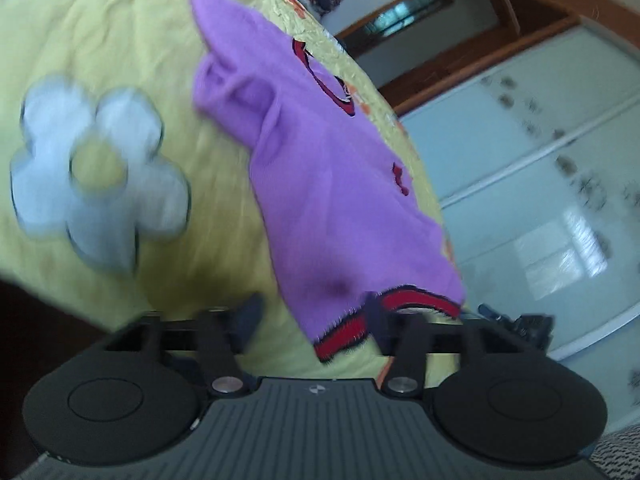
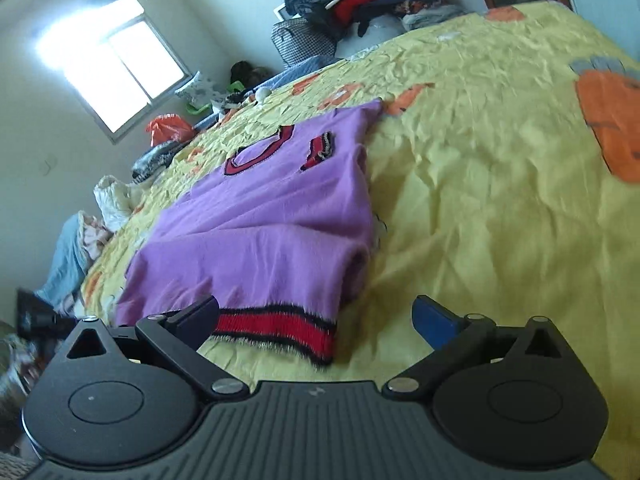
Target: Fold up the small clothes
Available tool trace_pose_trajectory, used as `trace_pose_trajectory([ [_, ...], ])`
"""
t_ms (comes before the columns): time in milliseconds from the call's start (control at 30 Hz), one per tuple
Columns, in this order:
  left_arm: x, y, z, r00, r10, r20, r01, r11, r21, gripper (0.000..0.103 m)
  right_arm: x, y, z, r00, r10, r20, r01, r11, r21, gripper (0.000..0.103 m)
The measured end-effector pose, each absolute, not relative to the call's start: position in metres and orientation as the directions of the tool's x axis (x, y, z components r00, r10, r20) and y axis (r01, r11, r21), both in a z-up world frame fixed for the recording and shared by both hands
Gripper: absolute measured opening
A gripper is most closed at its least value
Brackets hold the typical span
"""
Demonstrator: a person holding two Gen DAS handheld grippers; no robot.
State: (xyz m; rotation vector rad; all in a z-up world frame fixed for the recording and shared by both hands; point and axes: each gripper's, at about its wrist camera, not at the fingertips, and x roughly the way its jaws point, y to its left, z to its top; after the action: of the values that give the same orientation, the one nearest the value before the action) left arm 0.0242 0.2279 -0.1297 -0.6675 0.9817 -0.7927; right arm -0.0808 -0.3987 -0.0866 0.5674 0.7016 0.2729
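Your right tool (image 2: 316,316) stands with its fingers spread wide, clamped on nothing. The purple sweater (image 2: 264,216) lies flat on the yellow bedspread (image 2: 480,200) just ahead of it. Its red-and-black striped hem (image 2: 276,326) sits between the spread fingers, nearer the left one, and the pads do not press on it.

Your left tool (image 1: 312,316) is also apart. The same sweater (image 1: 320,168) stretches away ahead of it, and the striped hem (image 1: 400,308) lies by its right finger; the blur hides whether they touch. A white flower print (image 1: 96,168) lies left of the sweater.
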Motion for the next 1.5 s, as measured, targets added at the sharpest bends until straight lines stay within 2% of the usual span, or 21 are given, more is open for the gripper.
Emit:
trace_pose_trajectory([
  [100,0.015,0.222,-0.153,0.345,-0.848,-0.402,0.209,0.487,-0.848,0.073,-0.083,-0.398,-0.094,0.729,0.433,-0.531,-0.042,0.802,0.596,0.103],
  [300,0.008,0.220,-0.194,0.425,-0.884,-0.194,0.087,0.253,-0.964,0.074,-0.084,-0.392,-0.095,0.736,0.464,-0.493,-0.063,0.772,0.632,0.103],
  [367,0.007,0.219,-0.202,0.444,-0.879,-0.172,0.063,0.222,-0.973,0.076,-0.085,-0.387,-0.093,0.749,0.437,-0.498,-0.064,0.796,0.603,0.103],
  [467,0.001,0.220,-0.208,0.459,-0.877,-0.146,0.045,0.187,-0.981,0.071,-0.088,-0.379,-0.090,0.764,0.394,-0.511,-0.055,0.829,0.557,0.103],
  [633,-0.008,0.216,-0.197,0.458,-0.881,-0.118,0.078,0.172,-0.982,0.057,-0.089,-0.377,-0.091,0.766,0.392,-0.509,-0.056,0.830,0.555,0.103],
  [700,-0.007,0.211,-0.194,0.450,-0.882,-0.143,0.066,0.193,-0.979,0.045,-0.090,-0.380,-0.092,0.768,0.415,-0.487,-0.068,0.810,0.583,0.103],
  [833,-0.008,0.198,-0.184,0.452,-0.880,-0.150,0.085,0.210,-0.974,0.031,-0.091,-0.378,-0.092,0.772,0.406,-0.490,-0.066,0.817,0.573,0.103],
  [867,-0.007,0.196,-0.185,0.454,-0.878,-0.154,0.079,0.212,-0.974,0.023,-0.090,-0.377,-0.092,0.774,0.392,-0.498,-0.060,0.827,0.559,0.103],
  [900,-0.005,0.194,-0.187,0.454,-0.875,-0.168,0.065,0.220,-0.973,0.012,-0.089,-0.376,-0.092,0.771,0.377,-0.513,-0.047,0.837,0.545,0.103],
  [967,-0.003,0.193,-0.189,0.455,-0.869,-0.195,0.057,0.246,-0.968,0.002,-0.085,-0.374,-0.092,0.765,0.372,-0.526,-0.040,0.843,0.537,0.103],
  [1133,-0.001,0.190,-0.194,0.460,-0.854,-0.244,0.006,0.278,-0.961,0.005,-0.083,-0.380,-0.095,0.762,0.398,-0.510,-0.027,0.808,0.588,0.103],
  [1200,0.002,0.193,-0.200,0.450,-0.863,-0.229,-0.030,0.242,-0.970,0.019,-0.085,-0.384,-0.097,0.771,0.409,-0.488,-0.025,0.785,0.619,0.103],
  [1333,0.006,0.192,-0.196,0.440,-0.863,-0.250,-0.047,0.256,-0.966,0.022,-0.085,-0.372,-0.094,0.770,0.367,-0.522,-0.017,0.830,0.558,0.103],
  [1367,0.007,0.192,-0.194,0.439,-0.862,-0.253,-0.053,0.257,-0.965,0.025,-0.085,-0.367,-0.093,0.768,0.355,-0.532,-0.018,0.844,0.537,0.103],
  [1400,0.008,0.191,-0.192,0.442,-0.863,-0.244,-0.054,0.246,-0.968,0.035,-0.085,-0.365,-0.093,0.769,0.354,-0.532,-0.021,0.846,0.533,0.103],
  [1433,0.009,0.188,-0.191,0.441,-0.869,-0.224,-0.052,0.224,-0.973,0.040,-0.085,-0.366,-0.094,0.773,0.357,-0.524,-0.015,0.836,0.548,0.103],
  [1500,0.015,0.185,-0.188,0.423,-0.874,-0.239,-0.092,0.221,-0.971,0.042,-0.083,-0.372,-0.097,0.771,0.406,-0.491,-0.022,0.787,0.617,0.099],
])
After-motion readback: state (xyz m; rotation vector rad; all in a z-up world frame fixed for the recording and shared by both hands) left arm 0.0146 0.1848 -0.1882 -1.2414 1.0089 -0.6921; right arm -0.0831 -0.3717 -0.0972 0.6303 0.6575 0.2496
